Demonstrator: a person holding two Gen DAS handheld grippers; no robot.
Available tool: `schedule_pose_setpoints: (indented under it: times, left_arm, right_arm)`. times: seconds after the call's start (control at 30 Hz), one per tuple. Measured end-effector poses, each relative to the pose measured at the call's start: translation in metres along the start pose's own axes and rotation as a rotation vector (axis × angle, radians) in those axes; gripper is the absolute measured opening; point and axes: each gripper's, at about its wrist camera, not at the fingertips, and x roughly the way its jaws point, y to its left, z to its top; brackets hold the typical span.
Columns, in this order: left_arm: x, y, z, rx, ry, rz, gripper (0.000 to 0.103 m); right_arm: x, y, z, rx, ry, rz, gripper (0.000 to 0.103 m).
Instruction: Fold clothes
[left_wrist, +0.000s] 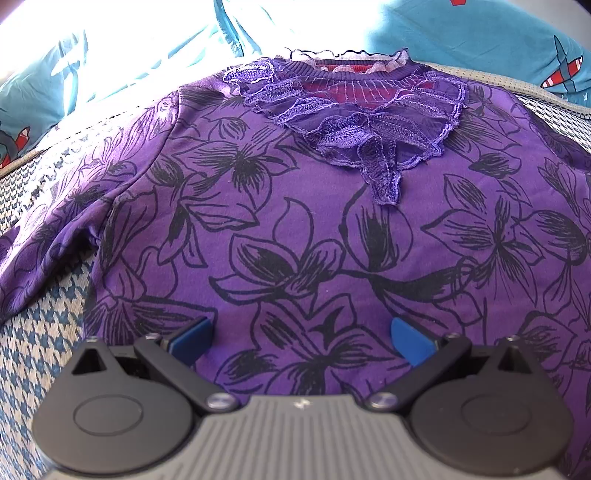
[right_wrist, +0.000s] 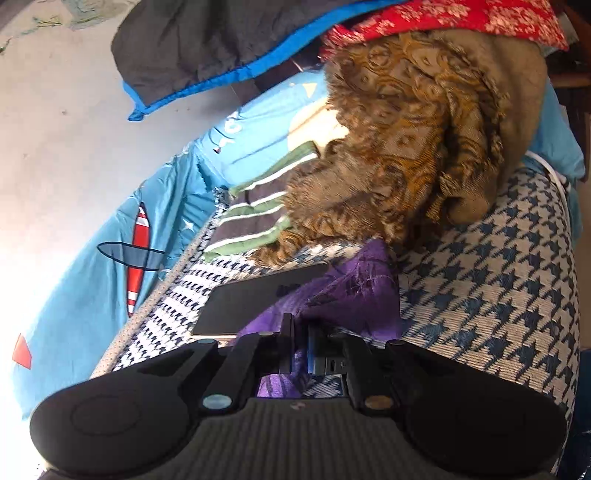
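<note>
2 grippers worked over one purple floral top (left_wrist: 295, 236), which lay spread face up on a blue-and-white houndstooth cover (left_wrist: 40, 354). In the left wrist view the top filled most of the frame, its ribbed neckline and purple lace trim (left_wrist: 354, 122) at the far end and one sleeve (left_wrist: 62, 236) angled off to the left across the cover. The left gripper (left_wrist: 301, 338) hung above the lower front of the top with its blue pads (left_wrist: 408, 341) spread wide apart; nothing sat between them, and whether they touched the cloth could not be told. Beyond the neckline lay teal bedding printed with red-striped aeroplanes (left_wrist: 517, 44), partly washed out by strong light.

In the right wrist view the right gripper (right_wrist: 301, 343) had its fingers pressed together on a bunched fold of the purple fabric (right_wrist: 354, 291), with cloth showing both ahead of the fingers and beneath them. A dark phone (right_wrist: 255, 299) lay flat on the houndstooth cover just to the left of that fold, its near corner partly overlapped by the cloth. Farther back sat a brown and gold patterned shawl (right_wrist: 413, 140) in a heap, a green, white and dark striped garment (right_wrist: 258, 214) beside it, and a red flowered cloth (right_wrist: 461, 18) on top of the pile.
</note>
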Motion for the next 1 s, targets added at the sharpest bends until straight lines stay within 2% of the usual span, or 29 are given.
schedule_pose_setpoints:
  times: [0.23, 0.57, 0.73, 1.0]
  left_arm:
    - [0.000, 0.000, 0.001, -0.002, 0.002, -0.002, 0.103]
    - [-0.001, 0.000, 0.003, -0.007, 0.009, -0.002, 0.103]
    - [-0.001, 0.003, 0.004, -0.018, 0.019, -0.017, 0.103]
    - [-0.004, 0.011, 0.004, -0.042, 0.029, -0.018, 0.103]
  right_arm:
    - [-0.015, 0.054, -0.003, -0.111, -0.046, 0.143, 0.008]
    - [-0.022, 0.123, -0.030, -0.190, -0.018, 0.312, 0.008]
    - [-0.033, 0.172, -0.052, -0.299, -0.033, 0.417, 0.008]
    - [-0.047, 0.240, -0.101, -0.416, 0.016, 0.630, 0.008]
